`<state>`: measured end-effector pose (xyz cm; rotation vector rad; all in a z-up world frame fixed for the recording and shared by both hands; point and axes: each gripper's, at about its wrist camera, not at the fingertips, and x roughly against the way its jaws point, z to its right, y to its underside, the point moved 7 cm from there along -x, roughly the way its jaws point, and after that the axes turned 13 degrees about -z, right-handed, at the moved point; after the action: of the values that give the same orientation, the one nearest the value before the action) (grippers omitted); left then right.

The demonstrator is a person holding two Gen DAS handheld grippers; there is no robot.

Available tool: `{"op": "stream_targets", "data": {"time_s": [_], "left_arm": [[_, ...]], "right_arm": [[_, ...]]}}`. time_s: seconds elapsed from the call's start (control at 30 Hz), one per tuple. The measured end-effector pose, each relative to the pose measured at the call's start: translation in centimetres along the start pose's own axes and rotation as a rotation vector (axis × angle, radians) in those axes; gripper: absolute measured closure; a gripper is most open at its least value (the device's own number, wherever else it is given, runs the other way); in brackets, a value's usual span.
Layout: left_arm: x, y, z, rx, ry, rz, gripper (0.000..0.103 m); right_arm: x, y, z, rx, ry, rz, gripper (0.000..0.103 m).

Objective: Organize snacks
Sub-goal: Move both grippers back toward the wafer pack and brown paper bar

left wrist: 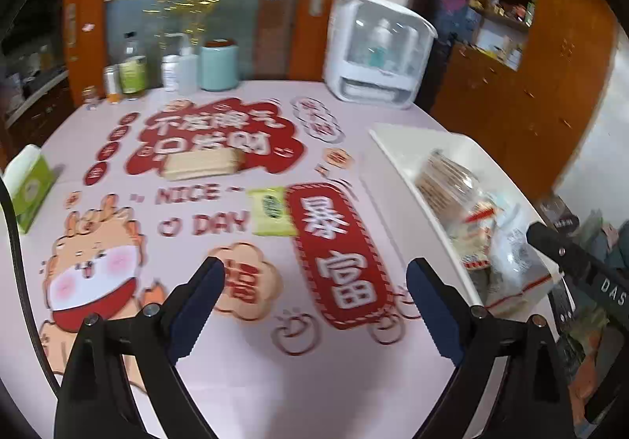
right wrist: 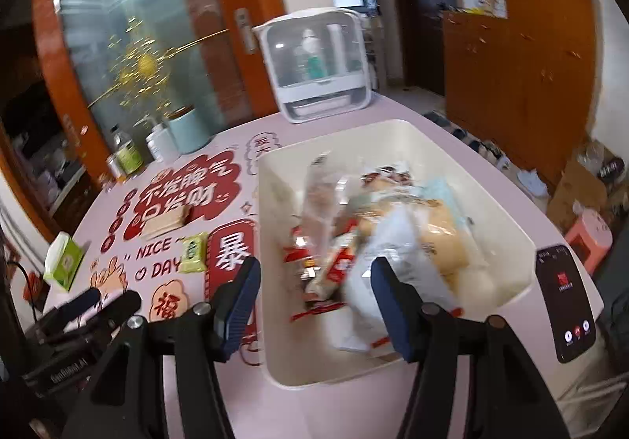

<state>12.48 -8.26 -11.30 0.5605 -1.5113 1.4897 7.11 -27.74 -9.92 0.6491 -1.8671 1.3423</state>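
Our left gripper [left wrist: 314,281] angles down over the printed tablecloth [left wrist: 243,360], jaws spread wide and empty. Ahead lie a green snack packet [left wrist: 272,212] and a wafer pack [left wrist: 202,164]. Our right gripper [right wrist: 314,305] tilts over the white bin [right wrist: 507,226] of snacks, jaws parted, gripping nothing.

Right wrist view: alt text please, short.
Open, empty right hand-held gripper above a white bin full of snack packets on a pink printed tablecloth. A wafer pack and green packet lie left; a phone lies right.
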Motion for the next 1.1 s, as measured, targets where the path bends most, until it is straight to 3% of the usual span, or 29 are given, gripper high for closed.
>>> {"op": "stream_targets", "data": {"time_s": [0.3, 0.5, 0.67, 0.77, 0.97, 1.1], "left_arm": [[3.6, -0.6, -7.8, 0.049, -0.151, 0.105, 0.010], [6.7, -3.5, -12.1, -0.037, -0.254, 0.154, 0.009], [7.5, -7.6, -14.4, -0.117, -0.271, 0.142, 0.008], [7.2, -10.7, -14.7, -0.203, -0.281, 0.141, 0.008], [2.4, -16.3, -15.7, -0.385, -0.305, 0.020, 0.008], [-2.6, -16.5, -15.6, -0.526, -0.306, -0.128, 0.008]], "right_arm": [[-1.7, 0.1, -7.2, 0.157, -0.032, -0.025, 0.044], [-3.5, -0.9, -12.3, 0.244, -0.075, -0.049, 0.044], [-6.0, -2.6, -15.9, 0.282, -0.083, -0.080, 0.041], [-9.0, -4.0, -17.4, 0.299, -0.044, -0.131, 0.041], [-16.5, -4.2, -19.2, 0.296, -0.018, -0.302, 0.041], [-19.6, -3.3, -20.3, 0.338, 0.021, -0.344, 0.041]]}}
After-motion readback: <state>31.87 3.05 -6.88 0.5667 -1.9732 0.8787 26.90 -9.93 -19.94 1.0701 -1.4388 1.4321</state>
